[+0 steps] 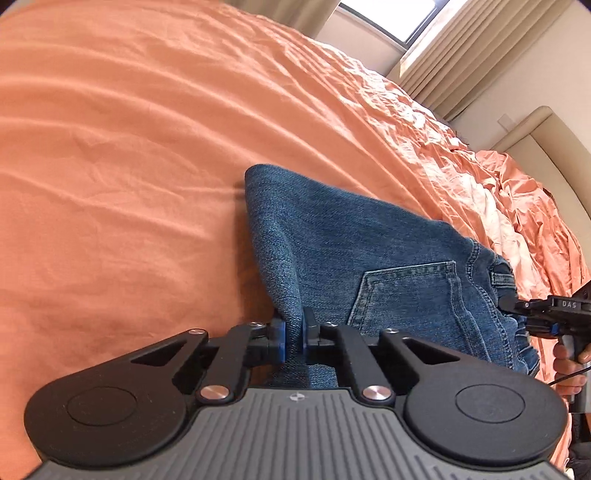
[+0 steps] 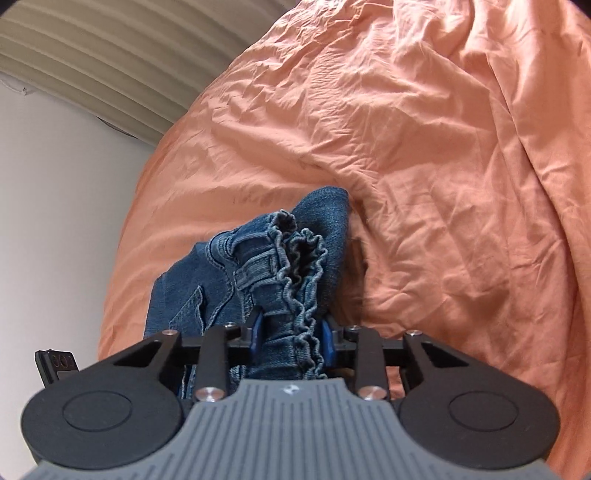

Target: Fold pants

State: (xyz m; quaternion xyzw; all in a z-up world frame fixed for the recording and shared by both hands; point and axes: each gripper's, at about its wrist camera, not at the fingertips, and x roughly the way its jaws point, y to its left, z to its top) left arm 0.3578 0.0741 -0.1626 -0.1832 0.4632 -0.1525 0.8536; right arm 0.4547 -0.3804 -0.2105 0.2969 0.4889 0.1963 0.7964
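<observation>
Lying on an orange bedsheet (image 1: 129, 166), a pair of blue jeans (image 1: 351, 258) is seen at the middle of the left wrist view, with a back pocket (image 1: 406, 295) turned up. A thin fold of the denim is clamped between the blue pads of the left gripper (image 1: 291, 332), whose jaws are drawn almost together. In the right wrist view the gathered waistband (image 2: 295, 280) is pinched by the right gripper (image 2: 293, 332), its jaws held partly apart by the bunched cloth. From the left wrist view the right gripper is seen at three o'clock, held by a hand (image 1: 570, 363). Beige curtains (image 1: 461, 48) and a window (image 1: 391, 14) are seen at one o'clock, beyond the bed.
</observation>
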